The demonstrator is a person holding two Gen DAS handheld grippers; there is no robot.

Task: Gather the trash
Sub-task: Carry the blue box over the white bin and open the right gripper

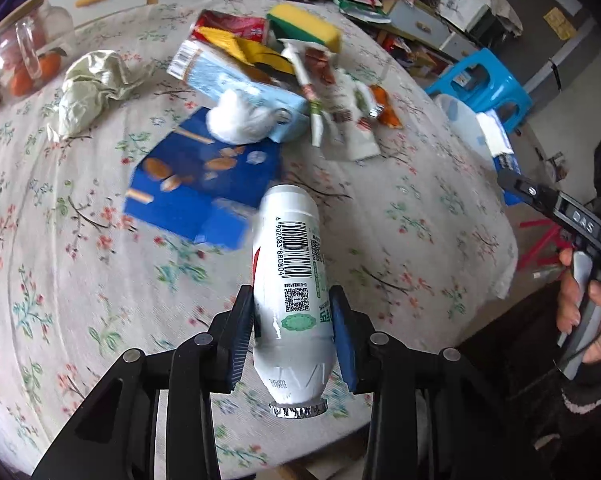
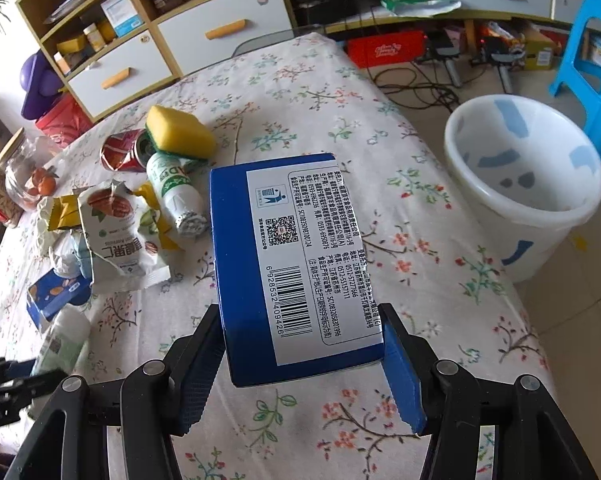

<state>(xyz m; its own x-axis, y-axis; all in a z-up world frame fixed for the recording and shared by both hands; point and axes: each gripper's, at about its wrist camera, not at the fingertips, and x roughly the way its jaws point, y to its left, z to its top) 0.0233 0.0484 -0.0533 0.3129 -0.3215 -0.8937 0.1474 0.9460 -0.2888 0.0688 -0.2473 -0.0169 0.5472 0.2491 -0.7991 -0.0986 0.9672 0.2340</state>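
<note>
While both units are raised above the floral tablecloth, each claw is loaded. The left gripper is closed to roughly the width of a white drink bottle; both blue pads press its lower body, and its foil-capped neck points back toward the camera. The right gripper is spread wider, its pads clamped on opposite sides of a blue carton whose barcode label faces up. A white waste bin stands on the floor just beside the table edge, ahead and to the right of the carton. Remaining trash lies clustered on the cloth: a nut wrapper, a second small bottle, a crushed red can and a yellow sponge.
</note>
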